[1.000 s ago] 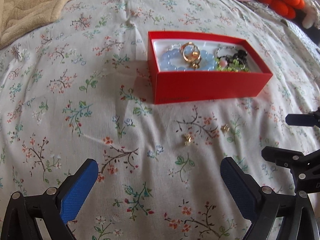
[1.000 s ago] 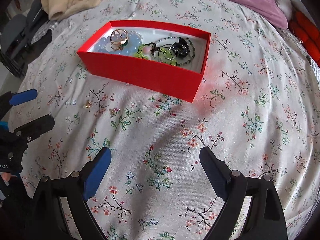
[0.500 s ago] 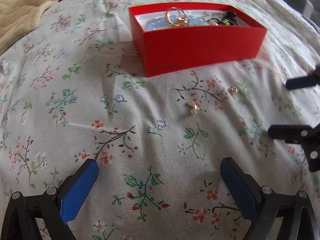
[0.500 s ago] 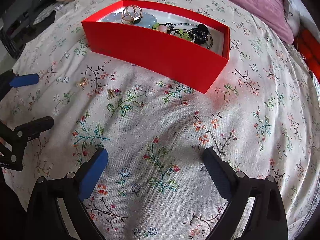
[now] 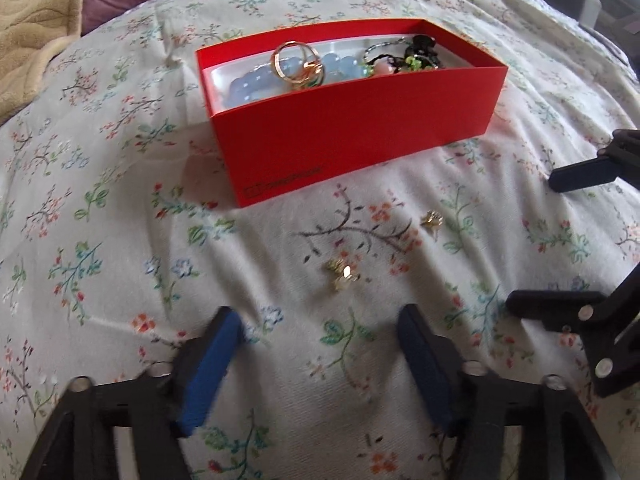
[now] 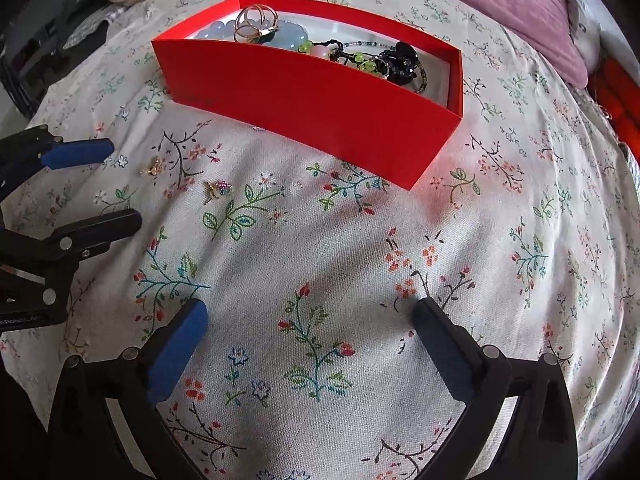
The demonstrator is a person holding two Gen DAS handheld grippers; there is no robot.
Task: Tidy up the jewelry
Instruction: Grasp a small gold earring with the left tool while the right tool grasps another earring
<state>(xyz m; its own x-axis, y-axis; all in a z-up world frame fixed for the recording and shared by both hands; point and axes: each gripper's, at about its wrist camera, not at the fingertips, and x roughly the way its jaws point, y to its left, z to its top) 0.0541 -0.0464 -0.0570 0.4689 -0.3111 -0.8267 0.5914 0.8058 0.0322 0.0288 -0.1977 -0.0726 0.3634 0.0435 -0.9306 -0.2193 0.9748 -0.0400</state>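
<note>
Plainly, the risk sits with the two small gold earrings lying loose on the bed, not with what is already in the red box [image 5: 360, 120]. The left hand-held gripper [image 5: 320, 334] hangs low over the floral bedspread [image 5: 100, 240], jaws spread wide and empty, and the nearer earring [image 5: 341, 274] lies just ahead of its fingertips, roughly centred between them; the second earring [image 5: 432, 219] lies farther ahead and to the right, close to the box's front wall. The right hand-held gripper [image 6: 310, 318] is likewise parted and holds nothing, with both earrings well off to its left and the box ahead of it. Because the bedding is soft, pressing down to pinch could sink the fabric so the earring tips, slides into a fold or gets buried, and the pads [image 5: 208, 364] may then close on cloth instead of metal. Such a tiny, hard piece could also squirt out sideways from between the blue pads if caught off-centre, and against this busy flower print it would be hard to find again. A bunched grip on the bedspread might tug the box, which stands only on soft bedding, and jostle the rings [image 5: 298, 65], blue beads [image 5: 250, 86] and dark necklace [image 5: 420, 54] inside. The two grippers are also near each other over the earrings, so a collision seems possible.
</note>
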